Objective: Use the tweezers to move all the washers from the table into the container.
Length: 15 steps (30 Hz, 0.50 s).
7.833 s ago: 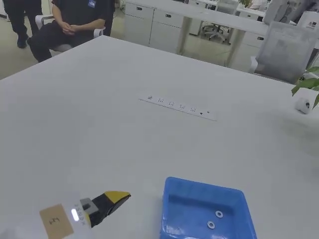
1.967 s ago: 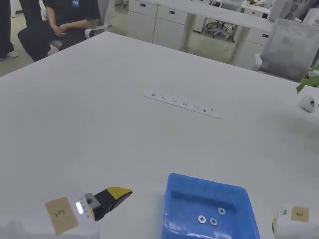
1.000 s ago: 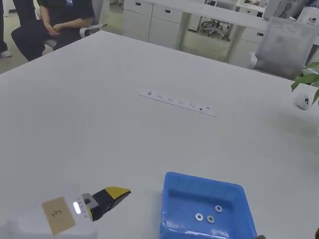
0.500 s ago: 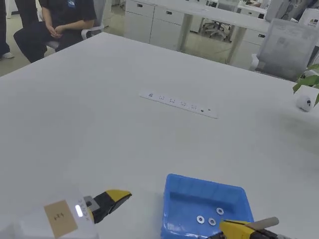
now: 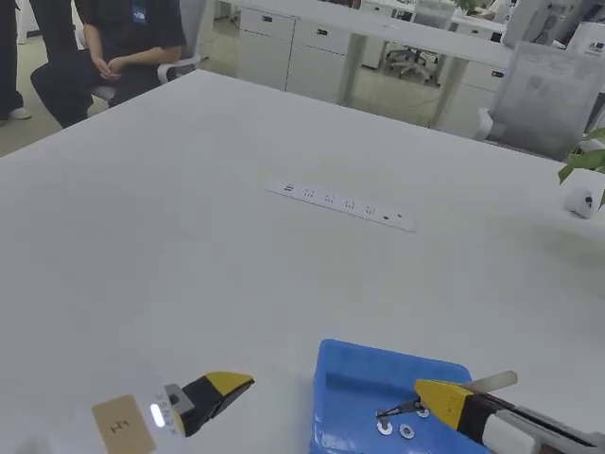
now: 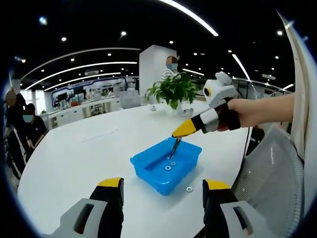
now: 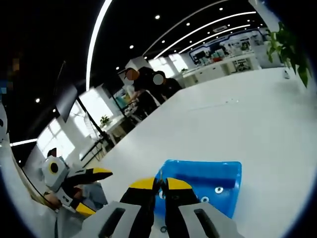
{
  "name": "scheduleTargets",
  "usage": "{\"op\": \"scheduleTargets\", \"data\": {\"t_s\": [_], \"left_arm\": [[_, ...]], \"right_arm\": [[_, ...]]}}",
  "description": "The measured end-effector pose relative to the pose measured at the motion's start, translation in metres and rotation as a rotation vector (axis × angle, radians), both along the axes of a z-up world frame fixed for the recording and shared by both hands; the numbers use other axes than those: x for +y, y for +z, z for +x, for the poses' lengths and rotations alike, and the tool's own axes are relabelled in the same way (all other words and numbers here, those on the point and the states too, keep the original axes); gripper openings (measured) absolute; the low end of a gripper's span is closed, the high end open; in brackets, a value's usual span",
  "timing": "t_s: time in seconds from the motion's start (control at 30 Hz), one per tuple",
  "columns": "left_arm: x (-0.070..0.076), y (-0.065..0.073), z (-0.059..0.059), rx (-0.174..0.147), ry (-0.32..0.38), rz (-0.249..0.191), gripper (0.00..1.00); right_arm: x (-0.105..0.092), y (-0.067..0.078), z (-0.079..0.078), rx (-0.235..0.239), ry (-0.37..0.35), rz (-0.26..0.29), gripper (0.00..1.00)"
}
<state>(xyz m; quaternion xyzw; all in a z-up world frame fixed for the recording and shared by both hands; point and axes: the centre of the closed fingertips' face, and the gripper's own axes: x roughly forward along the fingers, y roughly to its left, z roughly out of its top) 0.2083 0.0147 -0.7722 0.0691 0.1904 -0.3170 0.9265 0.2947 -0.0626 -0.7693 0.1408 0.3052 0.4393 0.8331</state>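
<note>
The right gripper [image 5: 423, 391] is closed narrow on the tweezers [image 5: 397, 410]. Their tips reach forward and down into the blue container [image 5: 326, 378], just above the washers [image 5: 406, 432] on its floor; whether the tips grip a washer cannot be determined. The left gripper [image 6: 163, 186] has its jaws wide apart and holds nothing, with the container just ahead of it. One loose washer [image 6: 189, 189] lies on the table [image 6: 74, 153], just outside the container wall and near that gripper's right-hand jaw tip.
</note>
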Motion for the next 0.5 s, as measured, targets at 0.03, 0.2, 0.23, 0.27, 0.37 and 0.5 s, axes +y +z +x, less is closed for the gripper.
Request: {"op": "scheduleTargets", "data": {"t_s": [0.03, 0.2, 0.23, 0.27, 0.37, 0.5], "left_arm": [[0.000, 0.000, 0.000, 0.000, 0.000, 0.000, 0.64], [0.001, 0.001, 0.000, 0.000, 0.002, -0.003, 0.64], [0.001, 0.001, 0.000, -0.001, 0.004, -0.004, 0.64], [0.001, 0.001, 0.000, -0.003, 0.005, -0.003, 0.64], [0.001, 0.002, 0.000, -0.002, 0.005, -0.004, 0.64], [0.001, 0.002, 0.000, -0.003, 0.006, -0.004, 0.64]], "right_arm": [[0.001, -0.002, 0.001, 0.003, 0.001, -0.007, 0.02], [0.009, -0.011, 0.005, -0.009, 0.036, -0.074, 0.02], [0.010, -0.012, 0.005, -0.010, 0.042, -0.081, 0.02], [0.011, -0.014, 0.007, -0.013, 0.053, -0.093, 0.02], [0.015, -0.019, 0.009, -0.019, 0.090, -0.121, 0.03], [0.020, -0.028, 0.009, -0.056, 0.153, -0.209, 0.03]]}}
